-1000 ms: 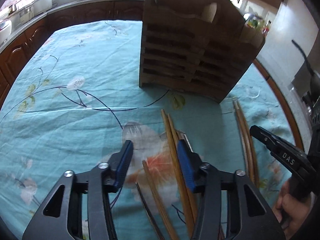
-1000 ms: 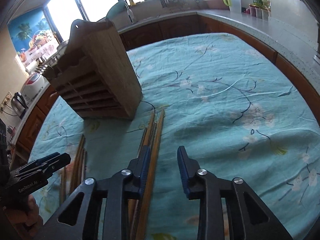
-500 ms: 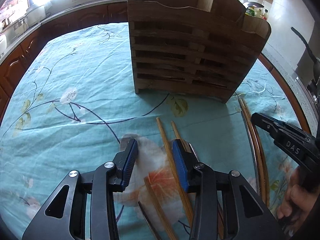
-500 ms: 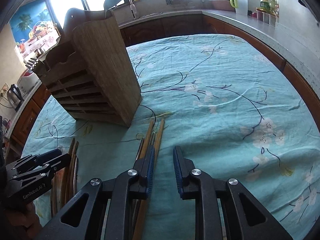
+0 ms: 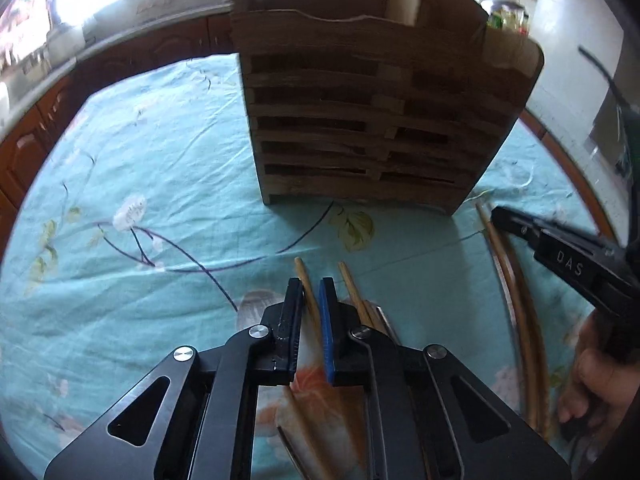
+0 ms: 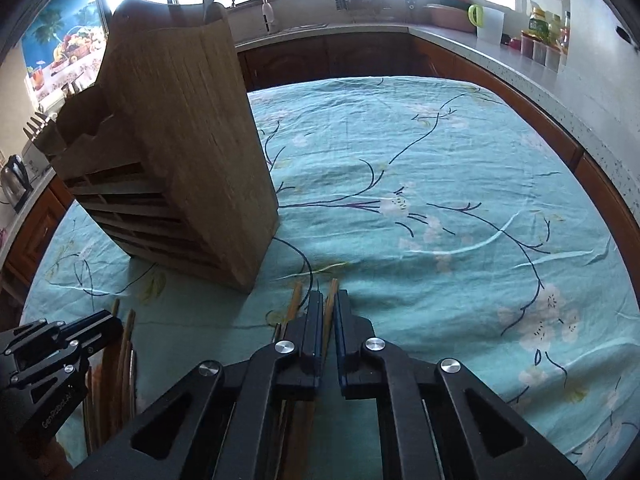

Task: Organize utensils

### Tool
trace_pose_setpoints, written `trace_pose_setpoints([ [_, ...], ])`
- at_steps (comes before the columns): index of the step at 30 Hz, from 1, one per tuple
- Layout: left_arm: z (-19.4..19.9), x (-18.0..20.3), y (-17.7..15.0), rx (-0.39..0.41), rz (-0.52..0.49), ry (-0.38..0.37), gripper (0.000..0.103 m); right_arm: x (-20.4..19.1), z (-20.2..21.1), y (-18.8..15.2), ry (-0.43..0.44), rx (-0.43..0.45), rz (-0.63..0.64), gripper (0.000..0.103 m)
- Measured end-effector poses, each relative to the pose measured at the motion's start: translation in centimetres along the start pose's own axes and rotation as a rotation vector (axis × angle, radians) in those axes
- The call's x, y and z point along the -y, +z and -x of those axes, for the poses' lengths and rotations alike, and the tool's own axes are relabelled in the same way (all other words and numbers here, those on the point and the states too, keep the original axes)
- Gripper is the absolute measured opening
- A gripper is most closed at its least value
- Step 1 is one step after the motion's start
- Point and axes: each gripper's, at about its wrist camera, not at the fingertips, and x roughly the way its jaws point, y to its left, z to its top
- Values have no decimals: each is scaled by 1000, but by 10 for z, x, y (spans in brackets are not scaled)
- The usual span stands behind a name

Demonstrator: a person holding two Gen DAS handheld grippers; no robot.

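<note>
A slatted wooden utensil holder (image 5: 368, 120) stands upright on the teal flowered tablecloth (image 5: 140, 184); it also shows in the right wrist view (image 6: 176, 176). My left gripper (image 5: 310, 285) is shut on a wooden chopstick (image 5: 305, 280) lying on the cloth. More chopsticks (image 5: 354, 292) lie just right of it. My right gripper (image 6: 329, 298) is shut on another wooden chopstick (image 6: 331, 292), with a second chopstick (image 6: 295, 300) just left of it. Each gripper appears in the other's view, the right one (image 5: 560, 260) over a bundle of chopsticks (image 5: 516, 300), the left one (image 6: 60, 344) likewise.
Dark wooden cabinets and a stone counter (image 6: 520, 64) ring the table. A sink tap, bottles and jars (image 6: 540, 36) stand on the counter. A kettle (image 6: 14, 180) is at the far left. The cloth to the right of the holder (image 6: 440, 200) is bare.
Both grippers have closed from open onto a chopstick each. Both have moved forward toward the wooden holder, which now looks nearer.
</note>
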Motion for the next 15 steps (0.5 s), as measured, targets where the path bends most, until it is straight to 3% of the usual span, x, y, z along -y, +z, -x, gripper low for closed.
trace_pose_setpoints([
  [8, 56, -27, -5, 88, 124, -144, 5, 12, 62, -9, 123, 98, -84, 4],
  [15, 124, -33, -8, 207, 134, -229, 4, 13, 135, -8, 195, 220, -95, 4],
])
